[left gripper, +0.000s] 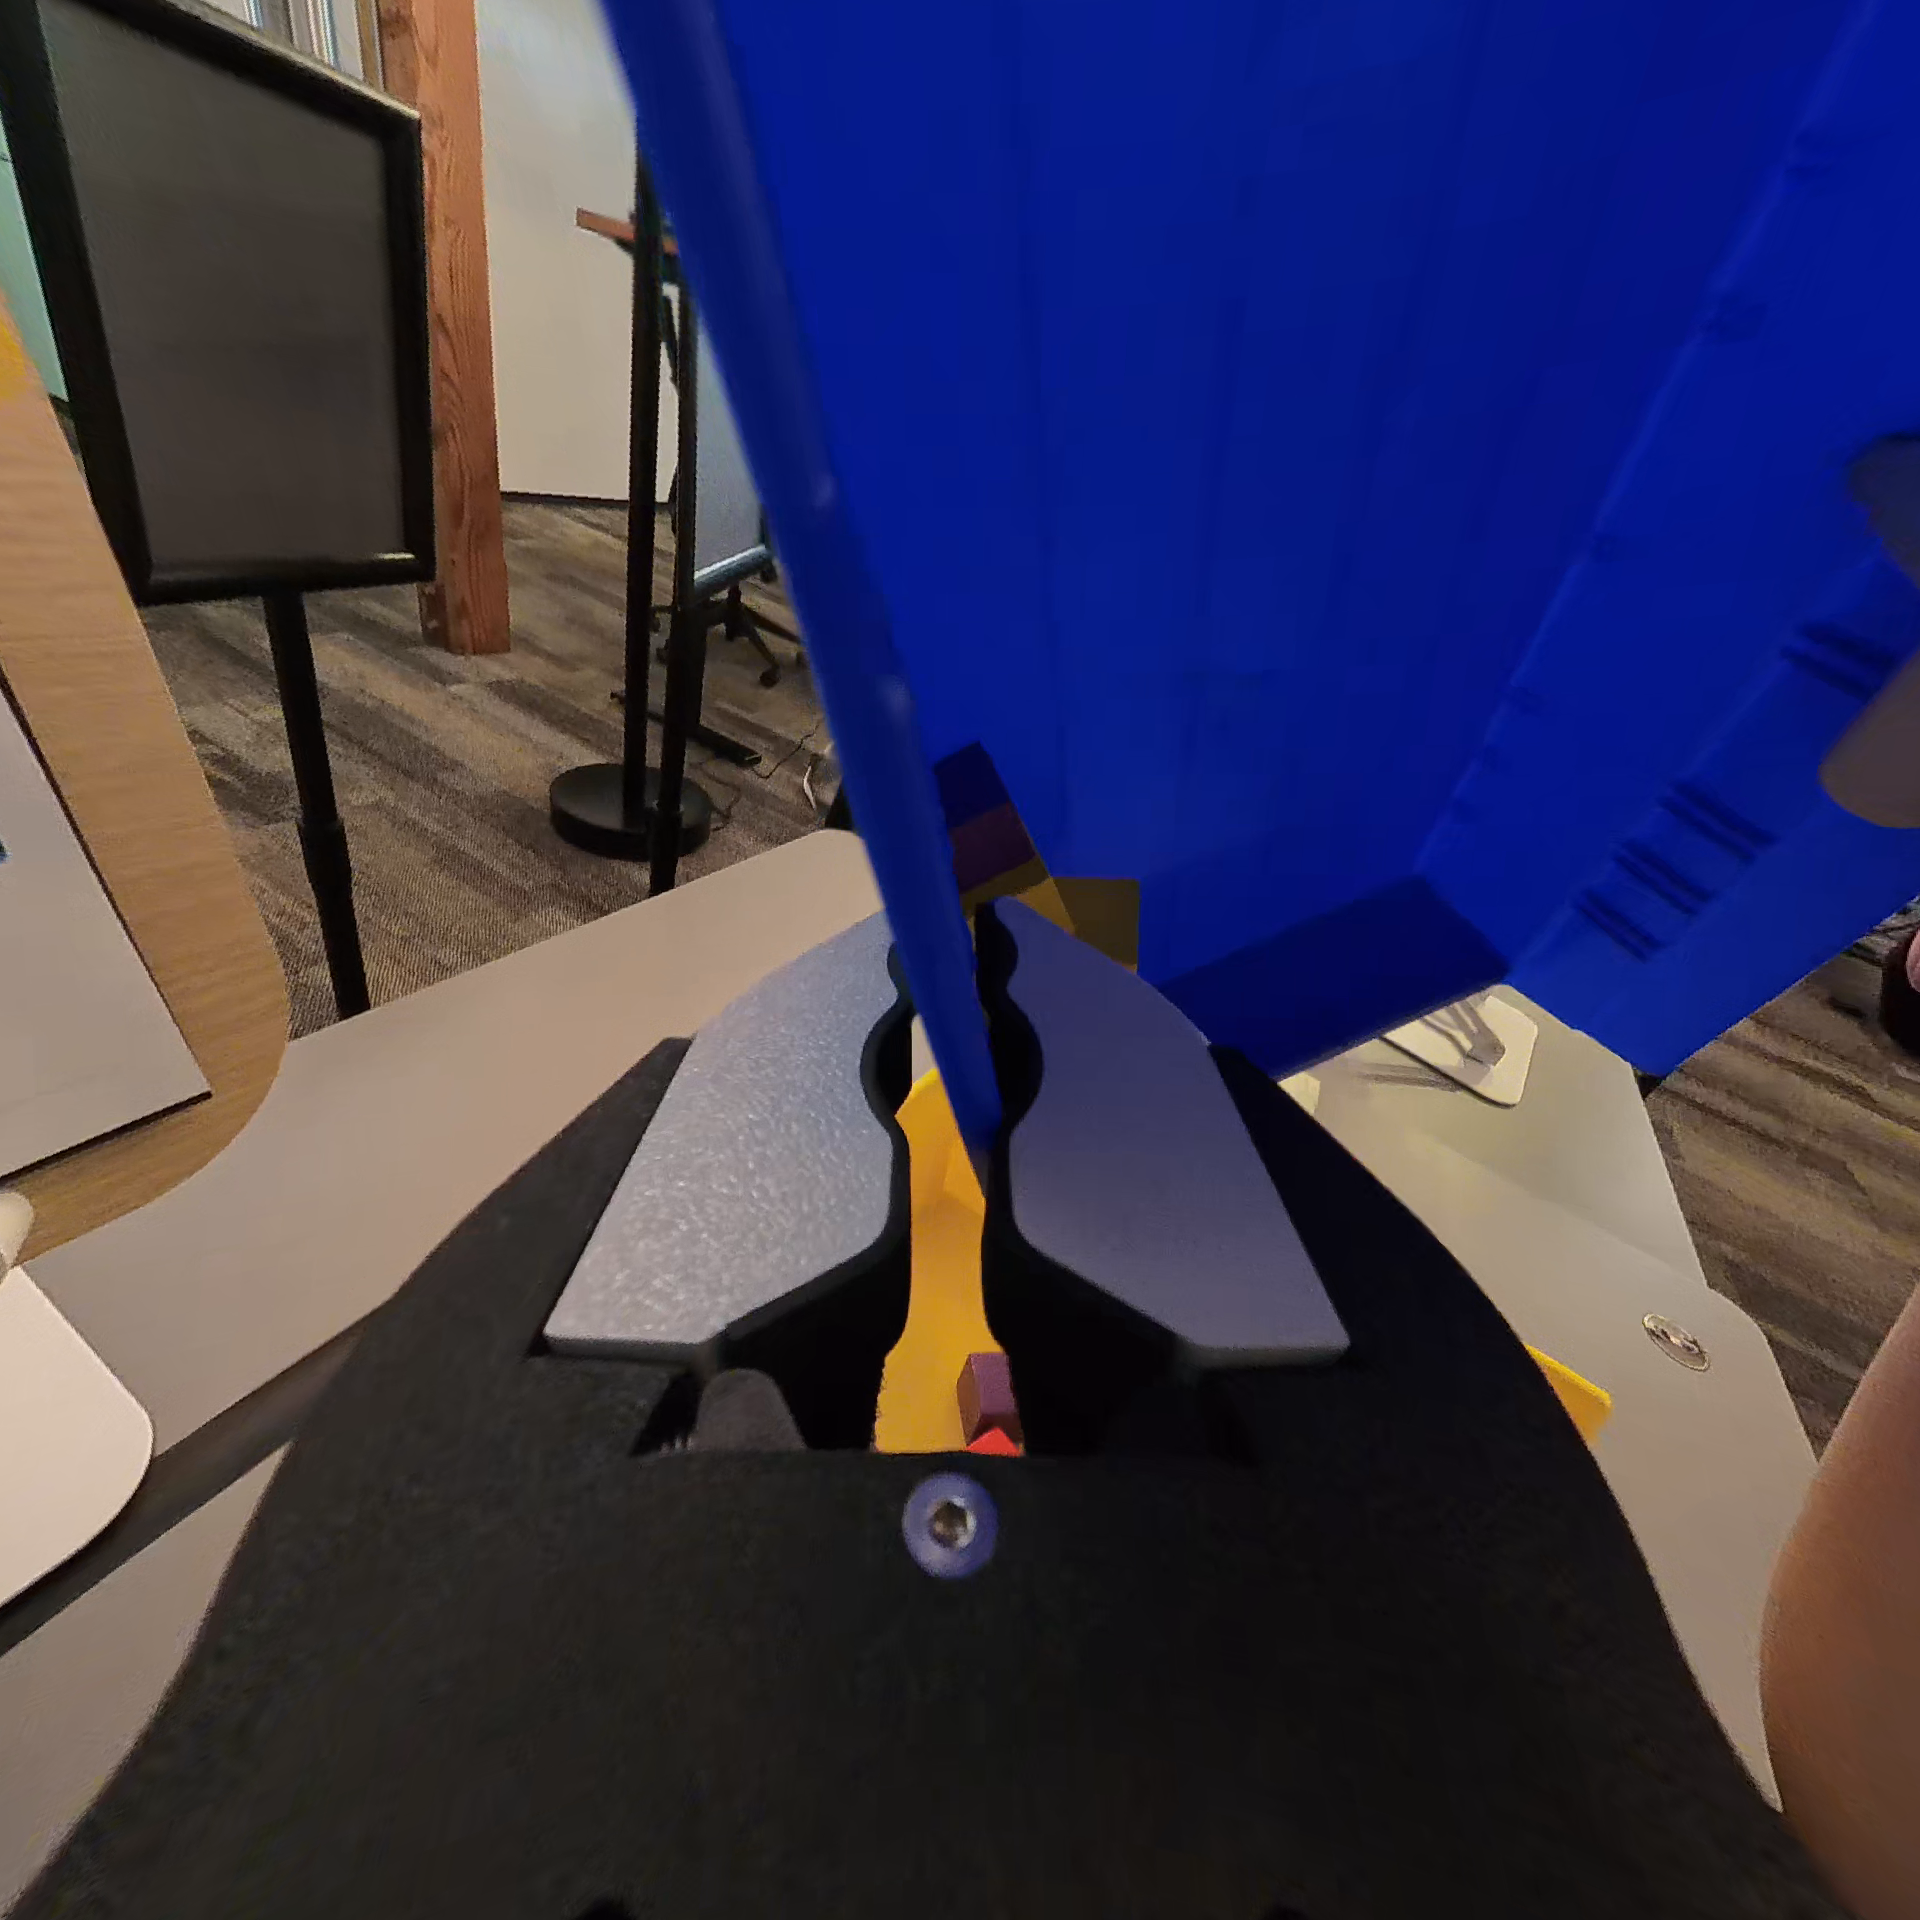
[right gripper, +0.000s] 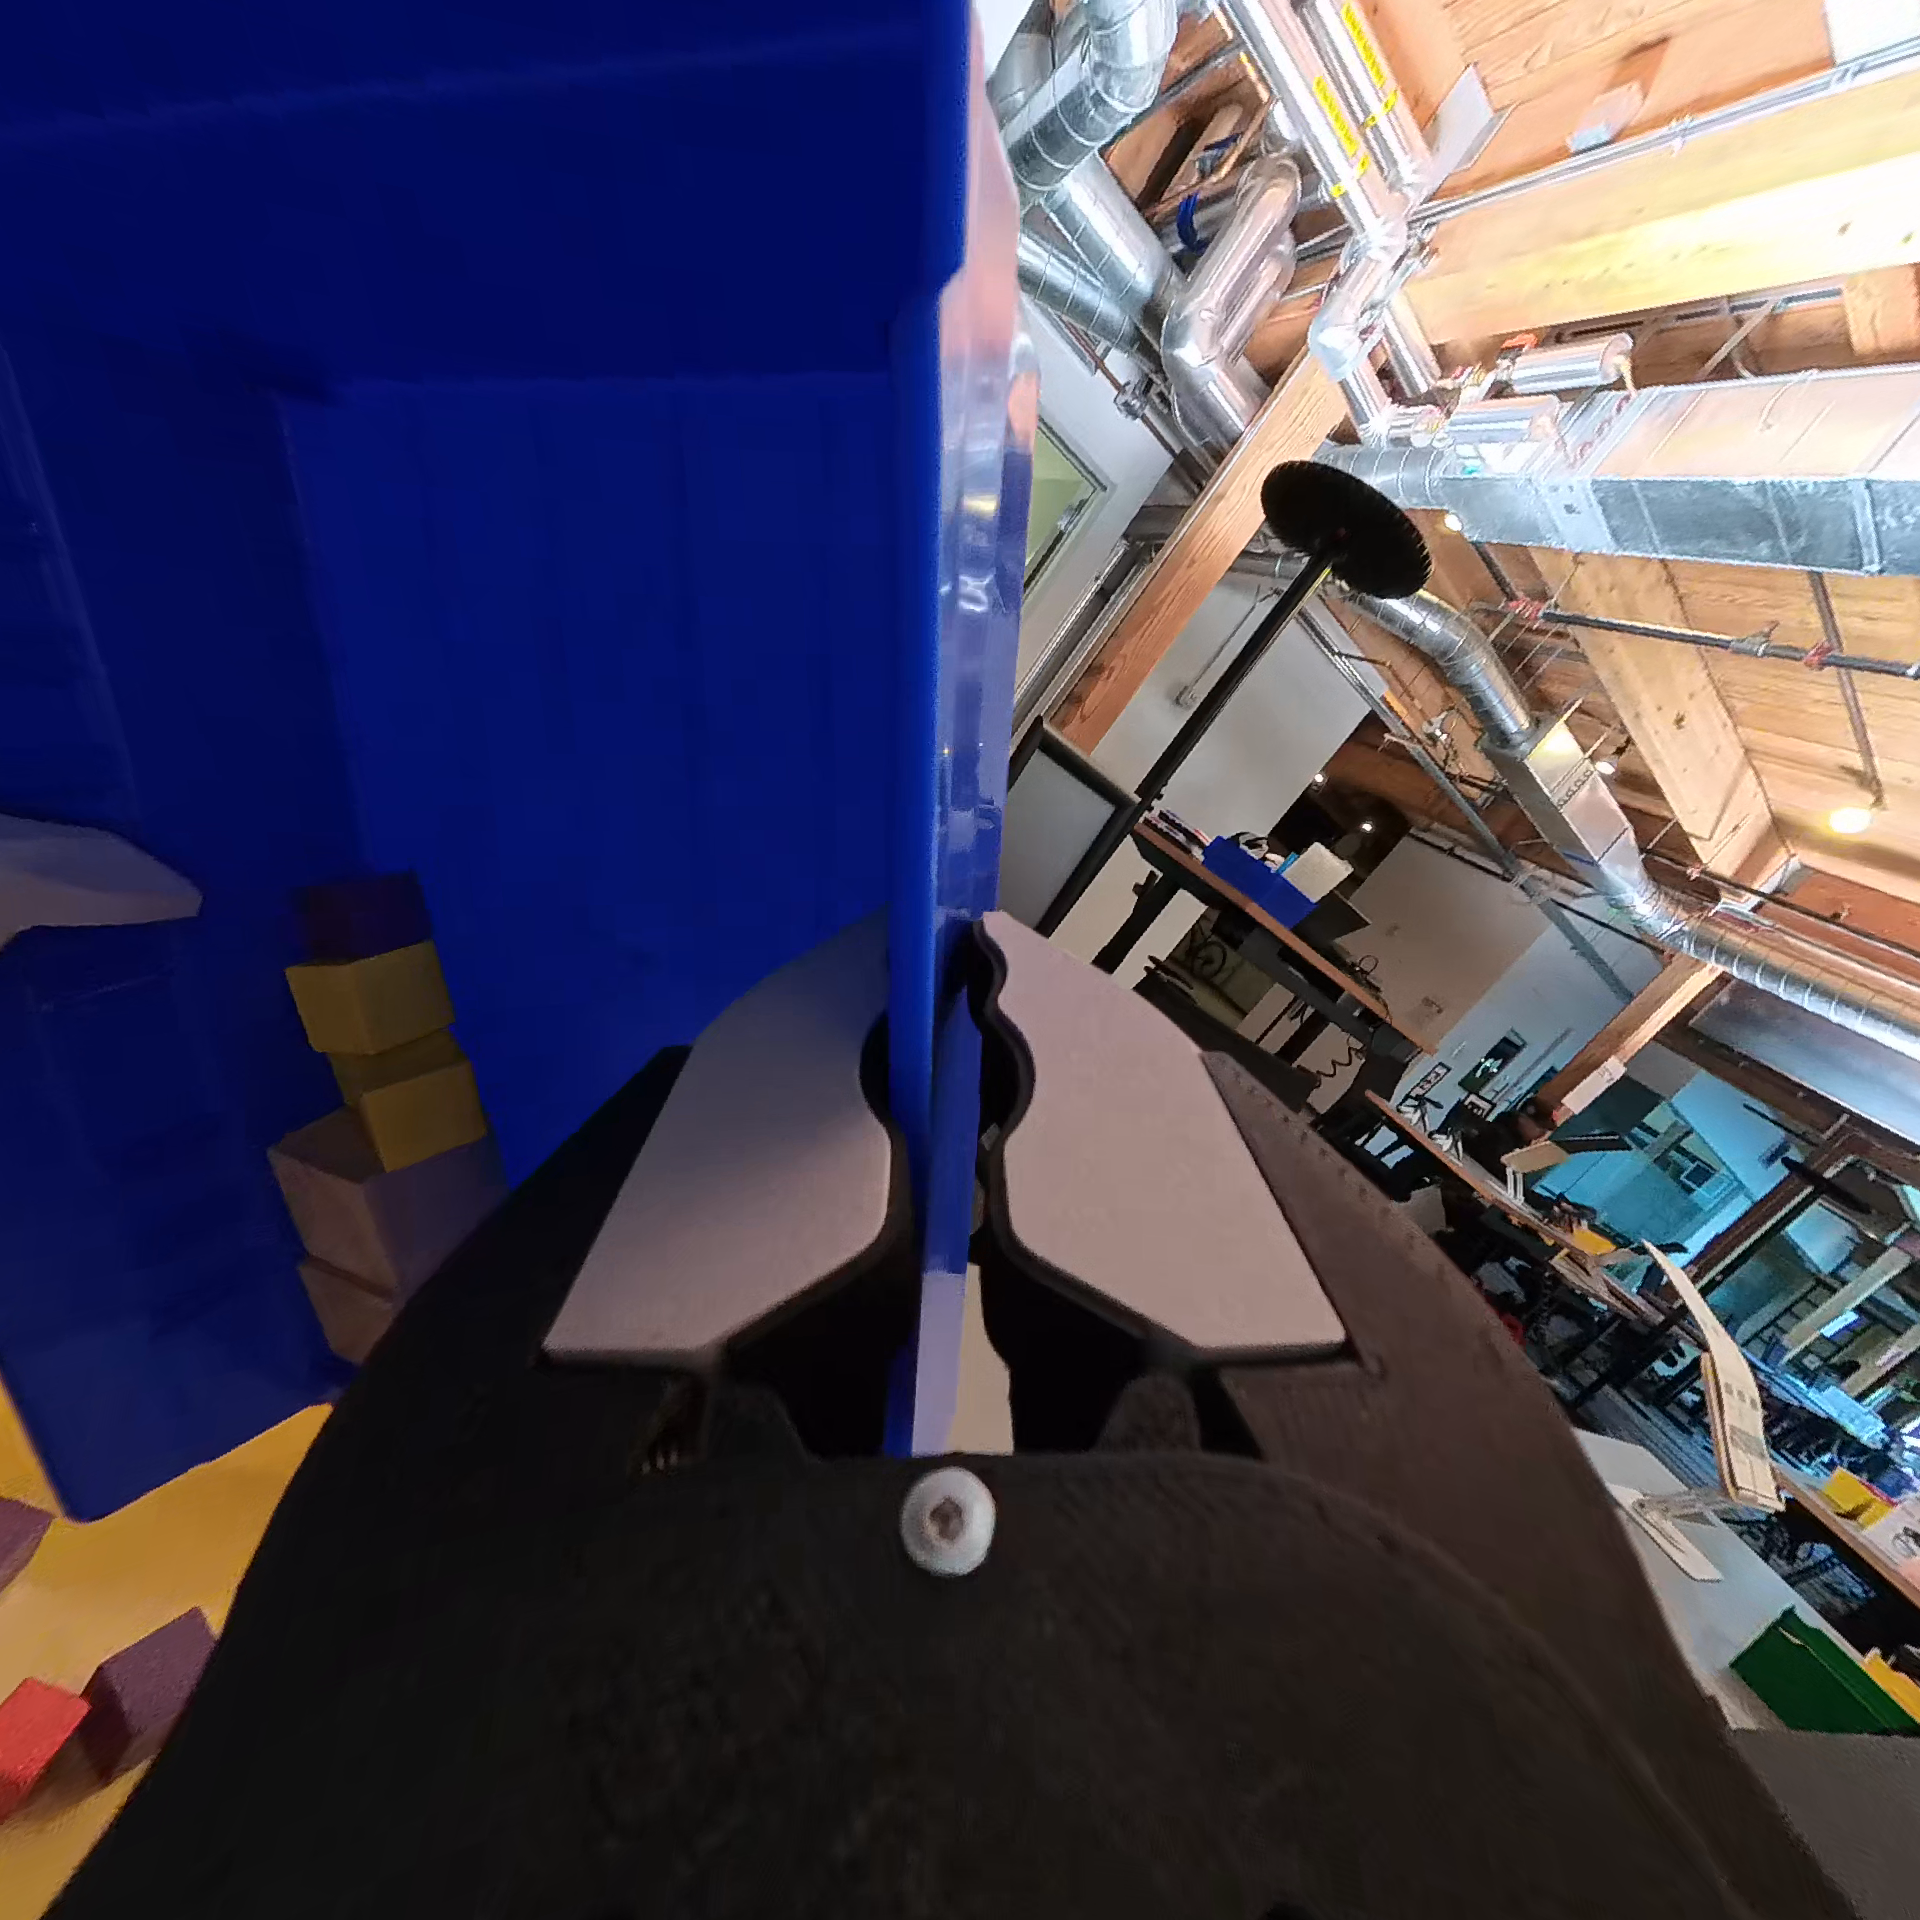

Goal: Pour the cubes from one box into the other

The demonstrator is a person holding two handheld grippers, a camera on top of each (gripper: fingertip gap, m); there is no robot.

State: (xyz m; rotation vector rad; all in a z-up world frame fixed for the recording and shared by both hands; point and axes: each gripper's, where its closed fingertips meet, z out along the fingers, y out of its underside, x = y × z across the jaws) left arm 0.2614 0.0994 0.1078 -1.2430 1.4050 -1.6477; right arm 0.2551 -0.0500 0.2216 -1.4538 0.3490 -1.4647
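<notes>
My left gripper (left gripper: 940, 935) is shut on one side wall of the blue box (left gripper: 1299, 468). My right gripper (right gripper: 935, 940) is shut on the opposite wall of the blue box (right gripper: 571, 623). The box is lifted and tipped steeply. Yellow and purple cubes (right gripper: 384, 1039) slide along its inside towards its low edge. Below lies the yellow box (right gripper: 135, 1548) with a red cube (right gripper: 36, 1735) and a purple cube (right gripper: 151, 1678) in it. Through my left gripper's gap I see the yellow box (left gripper: 935, 1299) and a purple cube (left gripper: 985, 1387).
A grey table (left gripper: 520, 1039) lies under the boxes. A framed board on a stand (left gripper: 249, 343) and a black pole base (left gripper: 629, 805) stand on the floor at left. A white stand (left gripper: 1475, 1049) sits at the table's far right. A person's arm (left gripper: 1849, 1558) is at right.
</notes>
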